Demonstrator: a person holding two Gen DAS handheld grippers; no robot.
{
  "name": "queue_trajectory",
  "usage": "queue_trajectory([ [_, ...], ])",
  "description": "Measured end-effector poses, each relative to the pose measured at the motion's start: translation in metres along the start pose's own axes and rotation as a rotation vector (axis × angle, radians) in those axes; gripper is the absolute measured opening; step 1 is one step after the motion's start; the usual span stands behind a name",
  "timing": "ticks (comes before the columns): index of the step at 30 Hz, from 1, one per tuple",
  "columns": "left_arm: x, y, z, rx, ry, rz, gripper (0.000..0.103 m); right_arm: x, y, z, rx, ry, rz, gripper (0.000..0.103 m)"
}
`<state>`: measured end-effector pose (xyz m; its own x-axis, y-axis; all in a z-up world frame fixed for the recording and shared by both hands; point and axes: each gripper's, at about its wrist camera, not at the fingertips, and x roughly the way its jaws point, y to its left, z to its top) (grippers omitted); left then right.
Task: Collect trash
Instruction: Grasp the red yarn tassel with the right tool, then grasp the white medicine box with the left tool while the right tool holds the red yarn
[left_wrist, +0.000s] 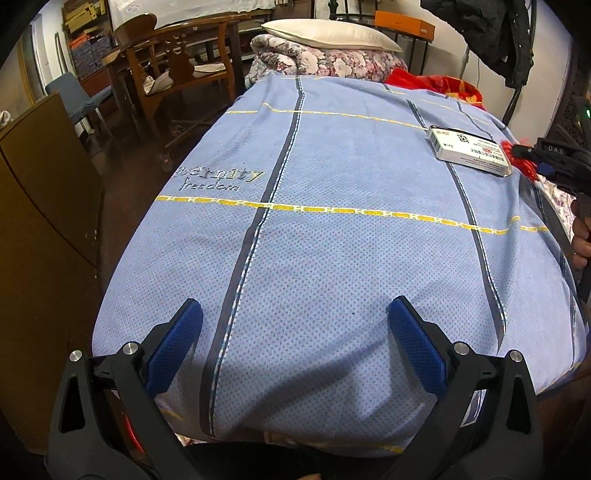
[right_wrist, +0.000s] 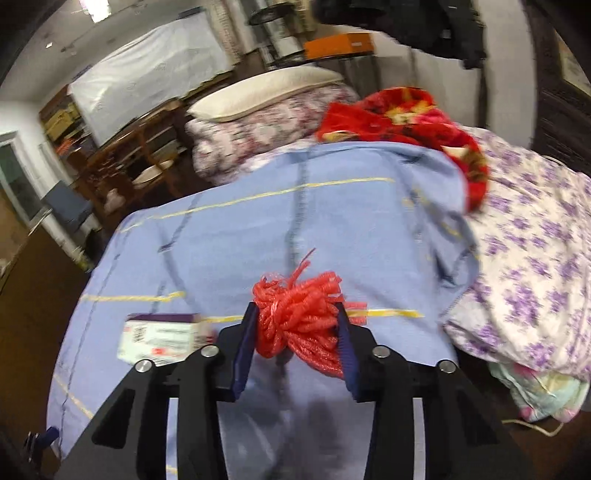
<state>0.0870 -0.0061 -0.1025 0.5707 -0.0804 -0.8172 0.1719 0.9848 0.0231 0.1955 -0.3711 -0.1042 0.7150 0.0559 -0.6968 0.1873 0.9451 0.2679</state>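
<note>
**Red mesh held, box on the bed**

Our right tool (right_wrist: 297, 325) has its two blue fingers (right_wrist: 245, 350) clamped on a crumpled red mesh net (right_wrist: 299, 314), which bulges out above and below them. It hangs over the blue bedsheet (right_wrist: 332, 206). Just to its left lies a white medicine box (right_wrist: 162, 338) with a purple edge, flat on the sheet. In the left wrist view that box (left_wrist: 469, 151) sits near the right edge of the bed, touching or just beside the red mesh. Our left tool (left_wrist: 295, 332) stands wide apart with nothing between its fingers, above the near end of the sheet. A cream pillow (left_wrist: 328, 35) rests on a floral quilt (left_wrist: 321, 61) beyond the bed.
</note>
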Motion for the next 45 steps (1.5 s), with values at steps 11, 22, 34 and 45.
queue_trajectory([
  [11, -0.004, 0.009, 0.0, -0.006, 0.02, -0.035, 0.097, -0.014, 0.101, -0.043, -0.231, 0.166, 0.37, 0.038],
  [22, -0.005, 0.006, 0.054, -0.057, -0.002, -0.095, 0.097, -0.042, 0.085, -0.055, -0.209, -0.054, 0.171, 0.041],
  [34, 0.051, -0.055, 0.109, -0.03, 0.048, -0.108, 0.097, -0.014, 0.038, -0.045, 0.049, 0.022, 0.16, 0.043],
  [45, 0.05, -0.04, 0.096, -0.038, -0.002, -0.092, 0.054, -0.008, 0.047, -0.05, 0.01, 0.037, 0.124, 0.045],
])
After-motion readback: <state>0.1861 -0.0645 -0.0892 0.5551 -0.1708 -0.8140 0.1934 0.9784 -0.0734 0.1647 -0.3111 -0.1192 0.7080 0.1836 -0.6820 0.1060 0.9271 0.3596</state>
